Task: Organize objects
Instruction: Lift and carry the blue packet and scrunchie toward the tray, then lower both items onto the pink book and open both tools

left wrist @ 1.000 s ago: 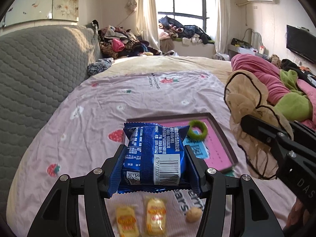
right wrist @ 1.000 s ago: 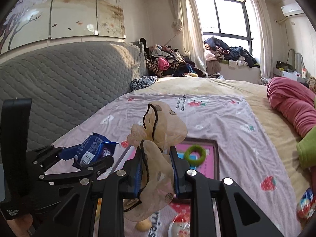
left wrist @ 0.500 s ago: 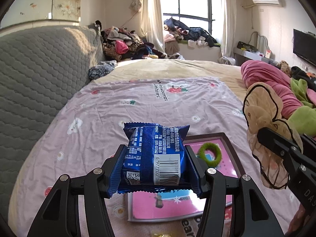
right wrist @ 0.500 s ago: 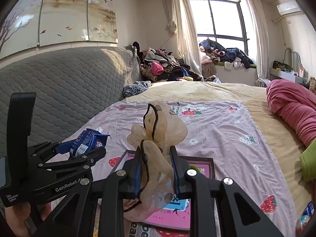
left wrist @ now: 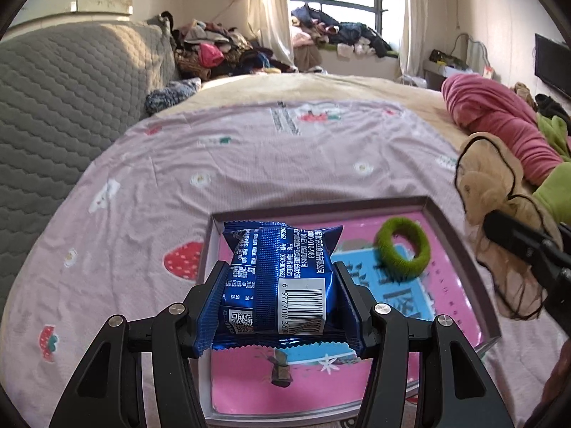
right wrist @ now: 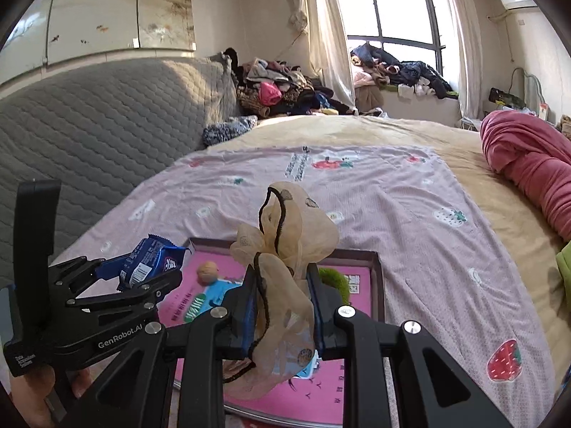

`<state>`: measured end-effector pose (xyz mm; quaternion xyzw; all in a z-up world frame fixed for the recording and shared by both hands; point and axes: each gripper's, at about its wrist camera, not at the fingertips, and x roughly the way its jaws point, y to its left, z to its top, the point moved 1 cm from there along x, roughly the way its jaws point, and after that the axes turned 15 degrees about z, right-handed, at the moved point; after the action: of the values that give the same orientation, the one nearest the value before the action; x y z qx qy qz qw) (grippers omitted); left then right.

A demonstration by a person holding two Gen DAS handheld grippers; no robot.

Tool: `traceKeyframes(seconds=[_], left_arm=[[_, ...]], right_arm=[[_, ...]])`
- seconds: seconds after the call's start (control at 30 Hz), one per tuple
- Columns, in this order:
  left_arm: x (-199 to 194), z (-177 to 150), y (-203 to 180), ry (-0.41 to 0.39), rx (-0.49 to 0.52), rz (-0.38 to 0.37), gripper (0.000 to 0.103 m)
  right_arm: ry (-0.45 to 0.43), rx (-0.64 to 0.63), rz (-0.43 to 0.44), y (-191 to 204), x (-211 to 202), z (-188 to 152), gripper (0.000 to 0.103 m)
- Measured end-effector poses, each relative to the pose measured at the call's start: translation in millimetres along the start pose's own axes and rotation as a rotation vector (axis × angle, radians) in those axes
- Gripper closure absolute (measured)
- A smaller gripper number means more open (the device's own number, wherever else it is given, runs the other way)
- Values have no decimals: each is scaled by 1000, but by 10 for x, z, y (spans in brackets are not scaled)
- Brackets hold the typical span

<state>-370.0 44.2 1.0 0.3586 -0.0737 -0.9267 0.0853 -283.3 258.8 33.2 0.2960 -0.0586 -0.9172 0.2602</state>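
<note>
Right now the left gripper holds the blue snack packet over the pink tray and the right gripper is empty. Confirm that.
Not quite. The right gripper is not empty: it is shut on a beige gauze scrunchie, as the right wrist view shows. The left gripper does hold the blue snack packet over the pink tray.

The pink floor of the shallow tray [left wrist: 442, 214] is largely bare at lower centre of the left wrist frame. Its upper right part is occupied by a green hair ring [left wrist: 403, 248]. A walnut [right wrist: 208, 271] is seen at the tray's upper left in the right wrist frame. Open bedsheet [left wrist: 214, 164] is left beyond the tray.
</note>
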Motion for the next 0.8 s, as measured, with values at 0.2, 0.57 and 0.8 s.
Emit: traceKeyframes(seconds=[0.2, 0.57, 0.8], left_arm=[[180, -84, 11, 46, 2, -7, 44], [360, -236, -47, 110, 19, -24, 44], [493, -310, -89, 146, 26, -15, 44]], right_arm=[[71, 26, -13, -170, 160, -106, 78], [191, 45, -21, -321, 402, -242, 77], [250, 48, -39, -376, 560, -343, 76]])
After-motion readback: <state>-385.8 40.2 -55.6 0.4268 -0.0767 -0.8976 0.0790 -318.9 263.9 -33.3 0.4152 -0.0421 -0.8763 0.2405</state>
